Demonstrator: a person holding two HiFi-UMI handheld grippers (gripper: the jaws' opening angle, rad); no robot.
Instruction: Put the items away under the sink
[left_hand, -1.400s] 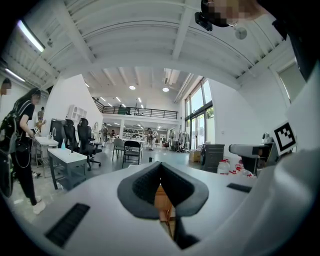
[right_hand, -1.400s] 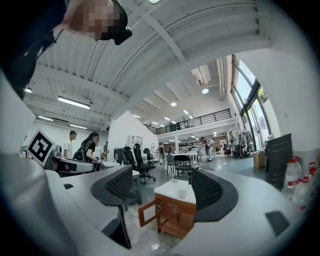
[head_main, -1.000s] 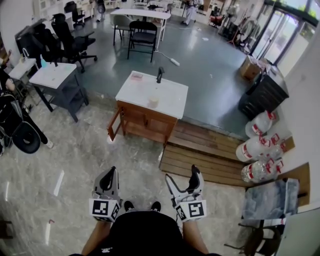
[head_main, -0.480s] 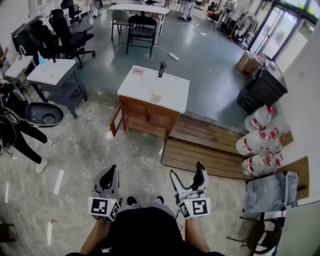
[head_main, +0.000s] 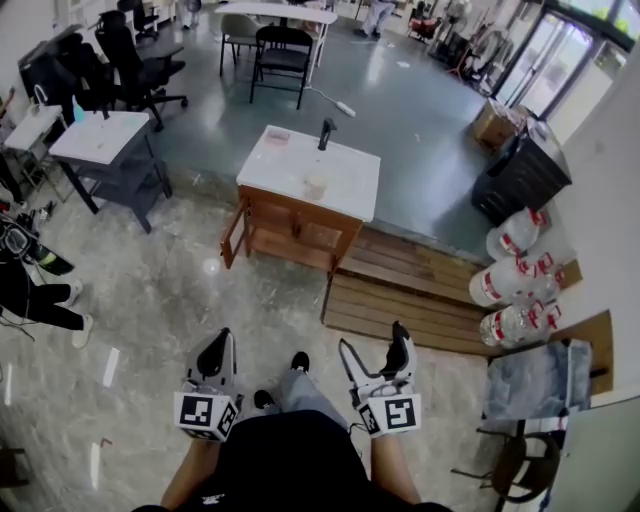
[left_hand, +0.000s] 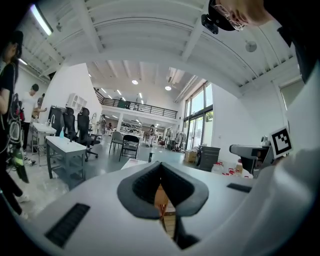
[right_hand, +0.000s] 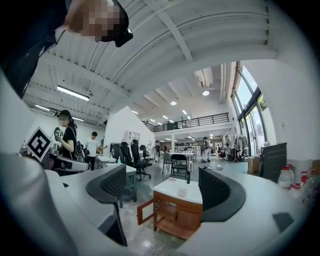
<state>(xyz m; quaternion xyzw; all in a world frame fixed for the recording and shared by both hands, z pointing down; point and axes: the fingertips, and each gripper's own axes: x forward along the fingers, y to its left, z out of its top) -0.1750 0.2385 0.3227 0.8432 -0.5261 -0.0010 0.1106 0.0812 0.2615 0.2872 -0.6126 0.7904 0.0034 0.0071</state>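
The wooden sink cabinet with a white countertop (head_main: 296, 231) stands far ahead, in the middle of the scene, well apart from both grippers, at the line where the marble floor meets the grey floor. Its left door (head_main: 233, 232) hangs open toward the near left. On the countertop a small pale cup (head_main: 316, 187) sits near the middle, a flat pinkish item (head_main: 277, 137) lies at the far left corner, and a black faucet (head_main: 324, 133) rises at the far edge. The left gripper (head_main: 216, 352) is held low at the near left with its dark padded jaws brought together and nothing between them; its own view shows them meeting at the tips (left_hand: 161, 172). The right gripper (head_main: 372, 350) is held at the near right with its jaws spread wide and empty; in its own view (right_hand: 162, 192) the cabinet (right_hand: 177, 212), the cup (right_hand: 183, 192) and the open door (right_hand: 144, 211) appear in the gap, far off. To the right of the cabinet lies a low platform of brown wooden planks (head_main: 420, 300), and beyond it, at the right wall, large clear water jugs with red labels (head_main: 510, 285). A grey table (head_main: 100, 140) stands at the far left.
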